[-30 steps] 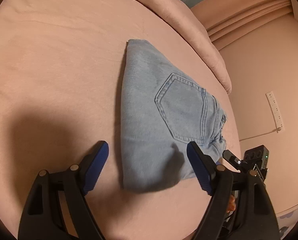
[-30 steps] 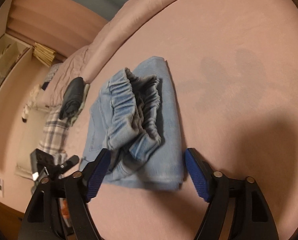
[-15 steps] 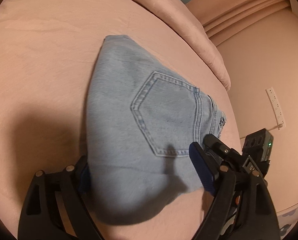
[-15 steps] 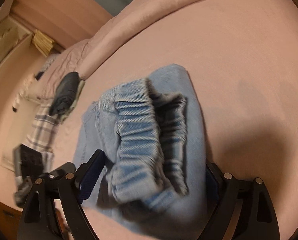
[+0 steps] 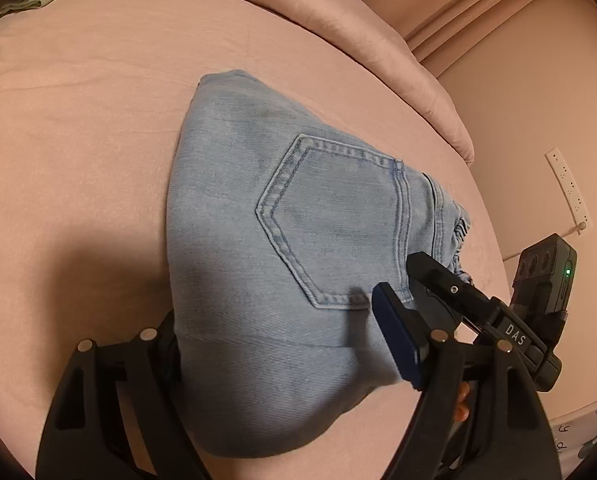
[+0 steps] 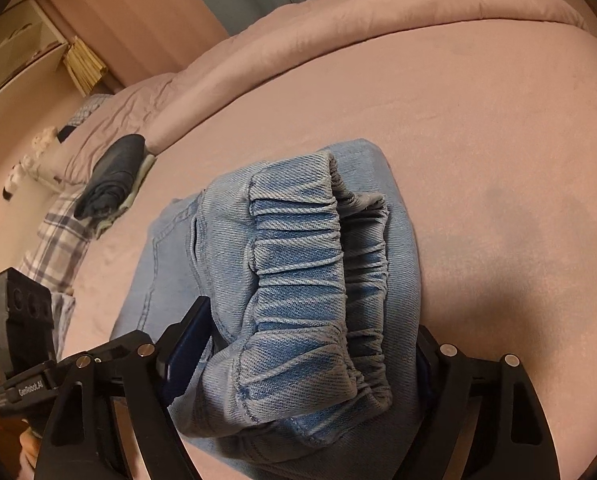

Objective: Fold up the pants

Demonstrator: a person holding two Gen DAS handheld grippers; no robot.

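Two black grippers with blue pads are set astride one folded bundle of light-blue denim pants point(image 5: 298, 240) on the pink bed point(image 5: 78, 140). Left gripper point(image 5: 282, 344): jaws just closing, bundle between, contact unclear. Right gripper point(image 6: 306, 356): likewise, elastic waistband point(image 6: 298, 280) at lower centre.

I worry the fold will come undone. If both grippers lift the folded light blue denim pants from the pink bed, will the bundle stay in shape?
Probably only partly. The folded light blue denim pants are soft cloth, so unsupported middle layers would likely sag. The gathered elastic waistband lies loose on top and may slip open.
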